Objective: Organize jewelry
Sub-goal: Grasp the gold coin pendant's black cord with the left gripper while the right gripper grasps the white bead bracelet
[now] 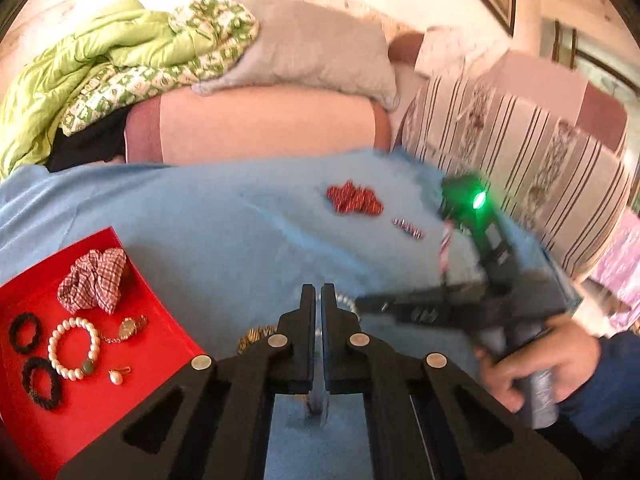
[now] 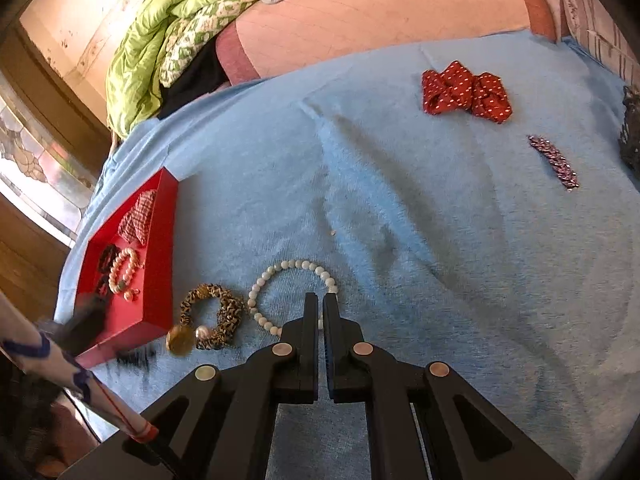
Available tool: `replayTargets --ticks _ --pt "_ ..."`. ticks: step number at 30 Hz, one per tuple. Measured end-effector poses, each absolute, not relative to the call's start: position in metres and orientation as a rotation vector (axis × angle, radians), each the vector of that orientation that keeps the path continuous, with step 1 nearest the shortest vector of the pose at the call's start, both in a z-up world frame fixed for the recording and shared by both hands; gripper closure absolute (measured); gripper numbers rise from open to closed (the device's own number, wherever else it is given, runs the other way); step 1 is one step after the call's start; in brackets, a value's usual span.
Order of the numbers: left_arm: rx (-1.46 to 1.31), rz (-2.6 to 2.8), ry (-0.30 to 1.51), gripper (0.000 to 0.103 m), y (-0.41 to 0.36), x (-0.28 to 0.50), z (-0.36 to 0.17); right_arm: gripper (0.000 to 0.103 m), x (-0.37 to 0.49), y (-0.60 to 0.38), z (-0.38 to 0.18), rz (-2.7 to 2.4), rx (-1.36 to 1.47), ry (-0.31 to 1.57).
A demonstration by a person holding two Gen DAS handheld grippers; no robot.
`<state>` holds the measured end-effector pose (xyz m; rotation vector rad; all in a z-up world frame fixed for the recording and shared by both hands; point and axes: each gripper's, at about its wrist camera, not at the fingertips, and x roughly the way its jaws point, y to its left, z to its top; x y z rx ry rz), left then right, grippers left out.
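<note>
At the bottom of the left wrist view, the left gripper [image 1: 318, 292] has its two black jaws pressed together. Something small and shiny hangs low between the fingers, too hidden to name. In the lower left of that view sits the red tray [image 1: 132, 384]. Inside it lie a pearl bracelet [image 1: 74, 348], a small gold watch [image 1: 129, 326], a pearl pendant [image 1: 117, 376], two black hair ties [image 1: 25, 333] and a checked scrunchie [image 1: 94, 280].

At the bottom of the right wrist view, the right gripper [image 2: 320, 300] is closed too, with nothing clearly between its jaws. Its tips rest over a white bead bracelet [image 2: 292, 268] on the blue cloth [image 2: 400, 208]. Just left of that lies a leopard scrunchie [image 2: 216, 312], beside the tray.

Farther off, at the upper right, lie a red dotted scrunchie [image 2: 466, 92] and a sparkly hair clip [image 2: 554, 162].
</note>
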<state>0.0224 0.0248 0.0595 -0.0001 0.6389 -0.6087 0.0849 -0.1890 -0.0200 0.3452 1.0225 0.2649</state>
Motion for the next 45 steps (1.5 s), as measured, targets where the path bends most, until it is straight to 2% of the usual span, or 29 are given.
replayTargets --ticks 8,13,14,15,17,18,24,27,28,30,31,33,36,38,42,45 --pt "0.017 -0.623 0.694 0.1 0.03 0.029 0.056 0.1 0.089 -0.163 -0.026 0.224 0.161 1.028" --pt "0.12 -0.655 0.795 0.096 0.018 0.025 0.038 0.102 0.086 -0.187 -0.016 0.14 0.209 0.979" --pt "0.145 -0.67 0.829 0.084 0.014 0.024 0.032 0.102 0.084 -0.195 -0.011 0.131 0.232 0.954" --pt "0.16 -0.681 0.854 0.067 0.012 0.023 0.027 0.102 0.082 -0.201 -0.007 0.124 0.24 0.936" --pt "0.211 -0.655 0.877 0.049 0.008 0.02 0.02 0.102 0.079 -0.208 0.001 0.149 0.281 0.901" --pt "0.234 -0.656 0.889 0.048 0.006 0.018 0.017 0.102 0.079 -0.21 0.002 0.174 0.3 0.901" --pt "0.333 -0.58 0.943 0.048 0.003 0.018 -0.004 0.1 0.084 -0.201 -0.015 0.288 0.398 0.997" --pt "0.365 -0.568 0.954 0.05 0.0 0.021 -0.014 0.092 0.085 -0.191 -0.019 0.28 0.35 1.016" --pt "0.372 -0.562 0.959 0.053 -0.003 0.021 -0.018 0.09 0.085 -0.188 -0.021 0.276 0.341 1.02" --pt "0.365 -0.587 0.958 0.084 -0.01 0.02 -0.019 0.086 0.089 -0.183 -0.025 0.263 0.318 1.034" --pt "0.382 -0.591 0.947 0.089 -0.015 0.017 -0.019 0.081 0.09 -0.181 -0.026 0.248 0.299 1.036" --pt "0.421 -0.568 0.927 0.094 -0.023 0.015 -0.021 0.076 0.095 -0.175 -0.03 0.23 0.25 1.037" --pt "0.404 -0.561 0.912 0.096 -0.026 0.018 -0.02 0.079 0.099 -0.157 -0.033 0.199 0.092 1.036" --pt "0.367 -0.561 0.908 0.096 -0.022 0.023 -0.016 0.096 0.099 -0.152 -0.03 0.174 0.037 1.032" --pt "0.297 -0.551 0.854 0.096 -0.009 0.027 0.0 0.097 0.097 -0.169 -0.021 0.139 0.094 1.0" --pt "0.239 -0.538 0.798 0.096 0.001 0.03 0.014 0.097 0.088 -0.184 0.003 0.122 0.135 0.889"
